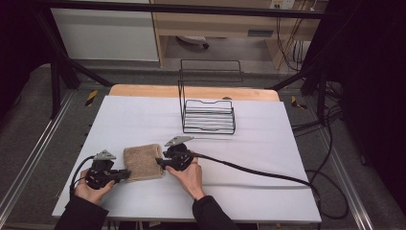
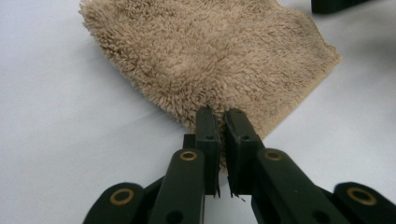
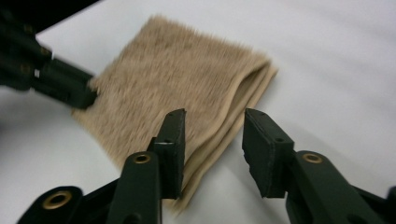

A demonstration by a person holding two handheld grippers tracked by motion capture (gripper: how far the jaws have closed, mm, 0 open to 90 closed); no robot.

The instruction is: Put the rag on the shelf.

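1. Left gripper: pinched tight on the near corner of the folded towel, cloth stretching ahead.
2. Right gripper: jaws apart, straddling the towel's folded edge, not pressing.
3. Towel flat on table, between both grippers.

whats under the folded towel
The folded towel lies flat on the white table cover, with only its own layers showing at the open edge. Whatever might sit under its middle is hidden.
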